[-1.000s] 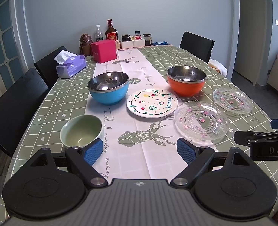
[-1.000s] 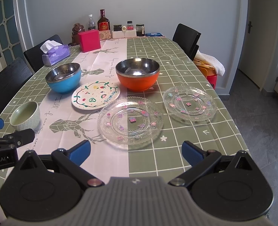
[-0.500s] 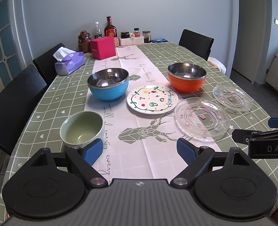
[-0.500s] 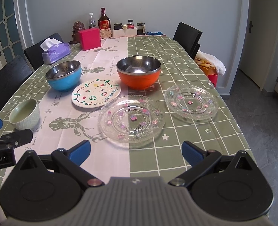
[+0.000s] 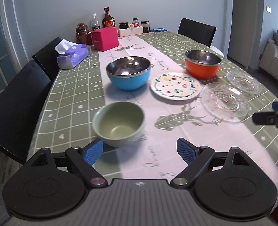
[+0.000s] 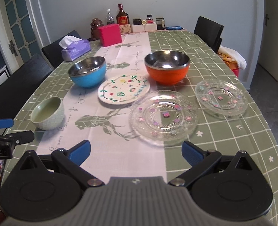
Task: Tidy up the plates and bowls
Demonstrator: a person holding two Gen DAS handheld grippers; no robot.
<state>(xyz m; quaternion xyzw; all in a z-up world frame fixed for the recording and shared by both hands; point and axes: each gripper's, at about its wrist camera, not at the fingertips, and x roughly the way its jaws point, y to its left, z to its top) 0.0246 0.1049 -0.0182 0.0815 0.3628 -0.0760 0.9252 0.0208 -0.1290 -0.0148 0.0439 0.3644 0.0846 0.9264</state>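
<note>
We hold a claw in each hand, and both are over the near edge of the desk [image 6: 233,60]. The left claw [image 5: 139,150] has its two blue fingers wide apart and holds nothing. The right claw [image 6: 136,151] is wide apart too, and it is empty.

Nothing is stacked yet. The green bowl [image 5: 119,123] sits just ahead of our left claw, a bit to the left of the gap. Behind it is the blue bowl [image 5: 128,75], and the orange bowl [image 5: 202,64] is farther right. The painted plate [image 5: 175,85] lies between those two bowls, a bit nearer to us. The near glass plate [image 6: 164,115] is right in front of our right claw, and the far glass plate [image 6: 220,98] lies just beside it, to the right.

We think the step now is to reach for the first dish. For the green bowl, we should slide the left claw a little to the left, so one finger goes inside the rim and one goes outside. Then we squeeze on the wall of the bowl, not on its top edge.

The glass plates lie flat and look slippery. We should come in low and grip the raised rim. We should lift slowly, so the plate does not tip or slip out.
</note>
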